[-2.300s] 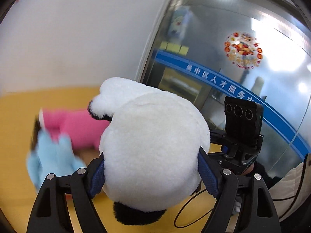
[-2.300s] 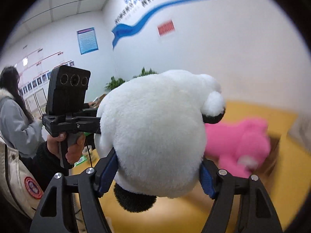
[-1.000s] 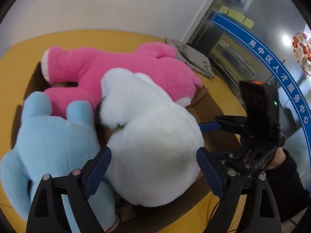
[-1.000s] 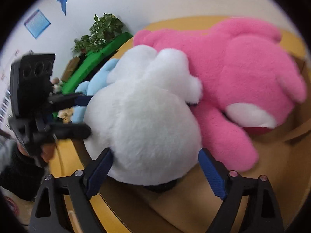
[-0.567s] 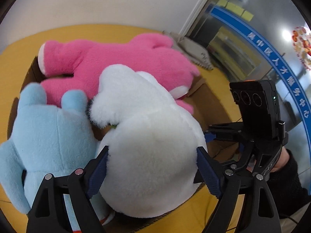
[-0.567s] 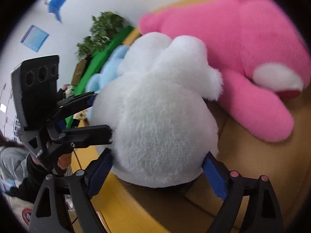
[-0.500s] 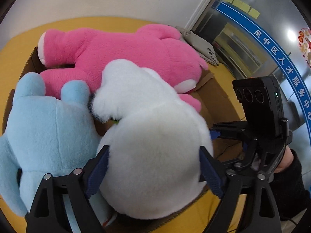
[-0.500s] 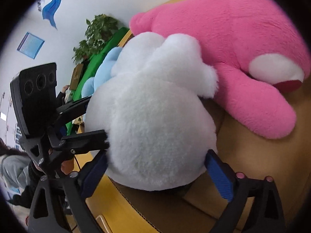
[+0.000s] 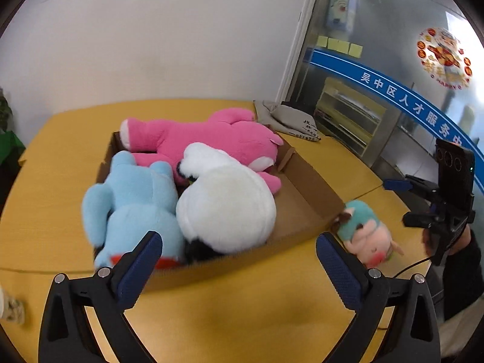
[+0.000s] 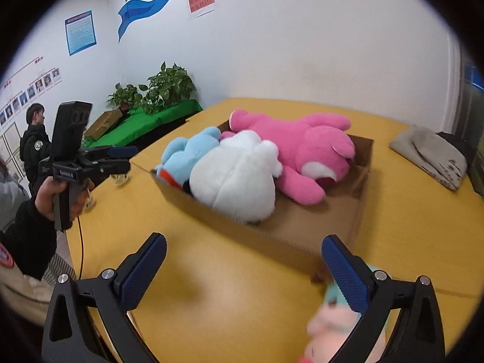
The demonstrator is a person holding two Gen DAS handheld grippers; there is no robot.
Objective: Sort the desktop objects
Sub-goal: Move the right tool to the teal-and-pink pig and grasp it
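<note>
Cardboard box [image 9: 305, 193] on the yellow bench [image 9: 60, 211] holds three plush toys, left to right: blue toy [image 9: 133, 202], white toy [image 9: 227, 205], pink toy [image 9: 211, 139] lying across the far side. Left tongs [image 9: 239, 260] hang wide and empty before the box's near wall. One small toy [image 9: 366, 236] (teal cap, pink face) lies outside, on the bench just beside the box's near right corner. Right tongs [image 10: 245, 263], also wide and empty, hover with that toy [image 10: 338, 326] blurred low under their right finger, so the right hand looks nearer. Its long axis I cannot tell.
</note>
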